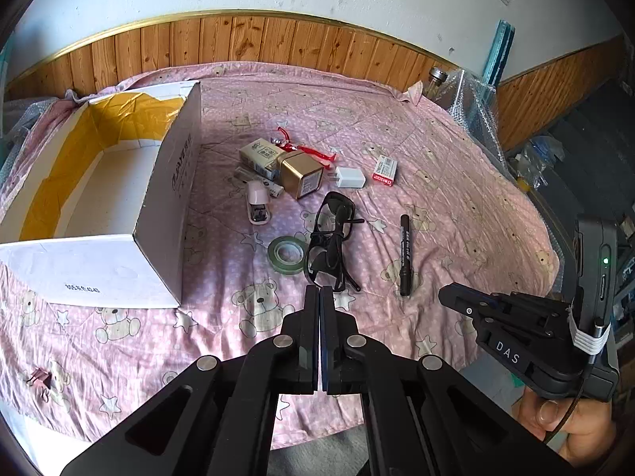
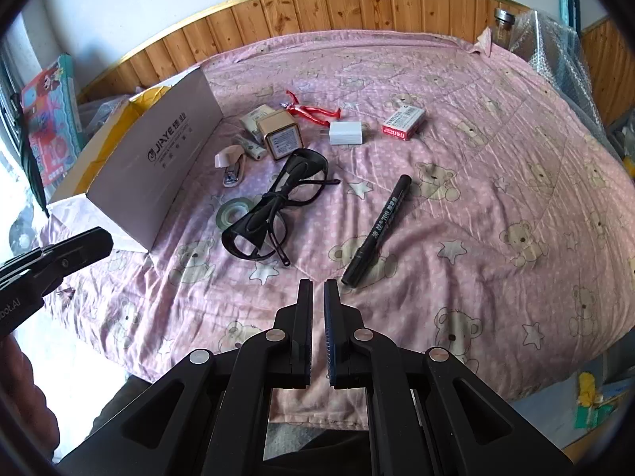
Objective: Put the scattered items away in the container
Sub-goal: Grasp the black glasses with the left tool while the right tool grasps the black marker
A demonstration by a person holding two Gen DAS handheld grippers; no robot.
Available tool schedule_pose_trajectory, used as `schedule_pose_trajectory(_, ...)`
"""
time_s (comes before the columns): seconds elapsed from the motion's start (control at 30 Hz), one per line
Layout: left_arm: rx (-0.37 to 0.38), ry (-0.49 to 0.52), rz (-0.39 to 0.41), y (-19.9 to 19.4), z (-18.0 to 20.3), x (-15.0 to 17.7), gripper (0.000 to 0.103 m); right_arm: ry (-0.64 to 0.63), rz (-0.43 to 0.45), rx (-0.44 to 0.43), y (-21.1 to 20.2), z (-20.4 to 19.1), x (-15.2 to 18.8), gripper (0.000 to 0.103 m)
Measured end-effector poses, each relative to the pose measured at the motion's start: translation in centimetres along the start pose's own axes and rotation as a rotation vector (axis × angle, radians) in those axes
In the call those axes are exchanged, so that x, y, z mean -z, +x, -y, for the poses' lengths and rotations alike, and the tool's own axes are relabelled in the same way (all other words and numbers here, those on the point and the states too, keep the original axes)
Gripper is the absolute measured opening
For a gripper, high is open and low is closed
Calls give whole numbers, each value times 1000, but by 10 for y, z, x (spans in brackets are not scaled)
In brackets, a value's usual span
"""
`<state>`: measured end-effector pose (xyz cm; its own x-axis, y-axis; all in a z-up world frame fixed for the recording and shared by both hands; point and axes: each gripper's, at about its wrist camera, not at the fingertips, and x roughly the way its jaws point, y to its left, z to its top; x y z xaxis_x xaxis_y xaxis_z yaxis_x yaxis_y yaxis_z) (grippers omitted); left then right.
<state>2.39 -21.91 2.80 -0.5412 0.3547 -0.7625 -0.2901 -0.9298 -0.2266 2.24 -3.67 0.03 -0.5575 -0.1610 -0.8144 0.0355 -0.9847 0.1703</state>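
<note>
Nothing is in the box (image 1: pixel 95 182) yet; its white floor and yellow lining are bare, and every scattered item lies on the bed (image 2: pixel 496 182) to its right. The left gripper (image 1: pixel 319 291) hovers with its jaws pressed together on nothing, just short of the black glasses (image 1: pixel 331 238). The right gripper (image 2: pixel 318 287) hangs over the near edge of the quilt with only a narrow slit between its jaws, also empty, and the black marker (image 2: pixel 377 232) lies just ahead and slightly right of it.

The step in hand looks like the first pick, and the marker seems the easy start for the right gripper: it lies alone on flat cloth, well apart from the white charger (image 2: pixel 347 133) and the red-and-white box (image 2: pixel 405 121). Widen the jaws first, turn the wrist so they straddle the barrel crosswise near its middle, and press lightly into the soft quilt so cloth is not pinched too.

For the left gripper, the green tape roll (image 1: pixel 286 254) touches the glasses, so take the glasses by the frame bridge, not a folded arm, or the tape may drag along. Carry each item over the box's tall near wall before letting go
</note>
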Motion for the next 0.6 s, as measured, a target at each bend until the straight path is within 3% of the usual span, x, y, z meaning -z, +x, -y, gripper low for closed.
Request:
schedule_pose_trajectory(0.3,12,-34,-30,11,-4,-1,1,58,-6,-4,8,15,0,12)
schedule_pose_trajectory(0.4,14,-50,-37,15,-6,-2,6,84,-9,-4,12,22,1,36)
schedule_pose_trajectory(0.53,-3,-88,-49,22,-15,-1,44,115,-23,-24,19,31,1,38)
schedule_pose_trajectory(0.6,4,-95,-51,26,-18,-2,50,121,-23,-34,21,34,1,38)
